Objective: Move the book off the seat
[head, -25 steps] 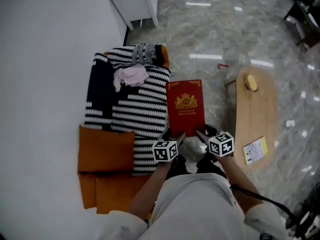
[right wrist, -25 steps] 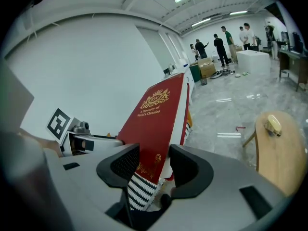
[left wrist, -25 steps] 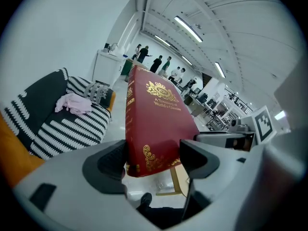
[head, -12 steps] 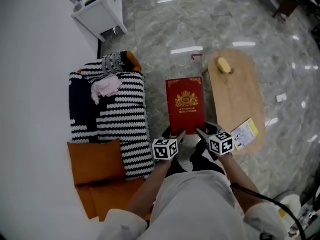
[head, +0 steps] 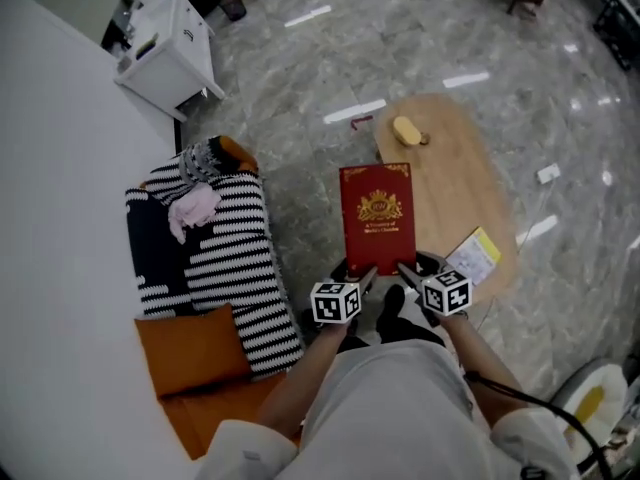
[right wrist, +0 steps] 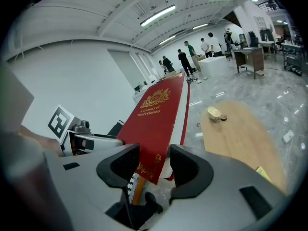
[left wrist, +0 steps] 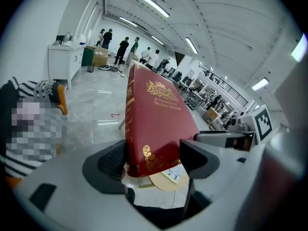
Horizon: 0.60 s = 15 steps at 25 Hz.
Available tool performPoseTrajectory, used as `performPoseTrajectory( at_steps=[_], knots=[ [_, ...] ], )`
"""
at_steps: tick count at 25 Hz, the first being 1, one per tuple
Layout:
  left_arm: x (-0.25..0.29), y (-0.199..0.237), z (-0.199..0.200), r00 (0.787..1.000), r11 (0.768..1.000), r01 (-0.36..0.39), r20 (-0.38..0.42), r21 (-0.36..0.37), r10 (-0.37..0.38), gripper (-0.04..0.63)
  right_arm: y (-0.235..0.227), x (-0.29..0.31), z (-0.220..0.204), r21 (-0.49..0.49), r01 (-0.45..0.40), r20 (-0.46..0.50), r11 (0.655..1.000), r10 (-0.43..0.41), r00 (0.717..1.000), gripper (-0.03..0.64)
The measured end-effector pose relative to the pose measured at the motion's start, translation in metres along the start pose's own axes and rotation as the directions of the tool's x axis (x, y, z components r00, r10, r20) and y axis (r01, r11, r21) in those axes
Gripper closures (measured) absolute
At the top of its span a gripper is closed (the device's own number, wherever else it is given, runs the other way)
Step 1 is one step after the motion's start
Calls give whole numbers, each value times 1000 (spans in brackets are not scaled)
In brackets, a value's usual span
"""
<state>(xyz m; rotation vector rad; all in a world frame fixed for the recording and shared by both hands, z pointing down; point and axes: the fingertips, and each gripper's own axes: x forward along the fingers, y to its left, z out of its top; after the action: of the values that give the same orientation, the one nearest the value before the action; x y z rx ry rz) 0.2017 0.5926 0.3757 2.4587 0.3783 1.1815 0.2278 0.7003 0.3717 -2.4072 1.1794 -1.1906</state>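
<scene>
Red book [head: 376,218], clamped at its near corners by left gripper [head: 357,274] and right gripper [head: 406,270], juts ahead of both, clear of the seat [head: 225,258] leftward; mid-carry, probably needing lowering onto the table [head: 475,178] ahead-right.

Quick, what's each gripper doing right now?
Left gripper: shut on the book.
Right gripper: shut on the book too.
</scene>
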Motion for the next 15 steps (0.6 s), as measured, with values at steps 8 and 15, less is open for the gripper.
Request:
performPoseTrajectory(
  at_steps=[8,15],
  knots=[
    [54,-62,-8,993,991,76,-94,113,-65,253,-64,-49,-19,105,76,50,992,-81,995,400],
    [89,-102,-15,975,965,168,-176,203,-133,253,-102,-82,-37,207,155,97,966,-178,979,400]
  ],
)
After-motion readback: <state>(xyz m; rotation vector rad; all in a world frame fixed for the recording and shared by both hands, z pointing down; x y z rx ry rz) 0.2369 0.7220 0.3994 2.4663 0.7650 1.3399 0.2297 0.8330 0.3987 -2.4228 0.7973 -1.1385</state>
